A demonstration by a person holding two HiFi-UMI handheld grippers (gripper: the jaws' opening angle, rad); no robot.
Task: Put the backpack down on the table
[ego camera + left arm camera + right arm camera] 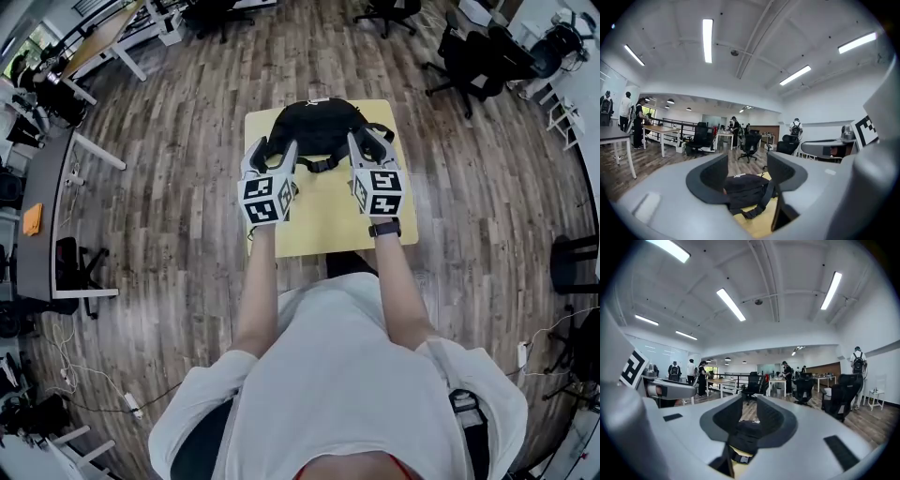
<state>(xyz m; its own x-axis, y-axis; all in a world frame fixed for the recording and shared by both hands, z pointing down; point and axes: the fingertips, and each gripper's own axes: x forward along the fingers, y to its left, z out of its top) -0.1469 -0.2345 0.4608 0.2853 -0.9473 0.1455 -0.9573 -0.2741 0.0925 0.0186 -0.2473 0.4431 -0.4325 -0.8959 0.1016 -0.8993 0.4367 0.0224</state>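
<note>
Since backpack [319, 127] already lies flat on far half of yellow table [328, 225], you hold left gripper [272, 156] and right gripper [371, 144] clear of it. Jaws parted, left wider, both gripping nothing. Task looks done.

1. Your left gripper [272, 155] is held out ahead of you, pointing about level, with its jaws wide apart and empty.
2. Your right gripper [370, 145] is beside it, also level, its jaws parted by a narrower gap and empty.
3. Behind each claw, your left forearm [258, 291] and right forearm [398, 281] reach forward nearly parallel.
</note>
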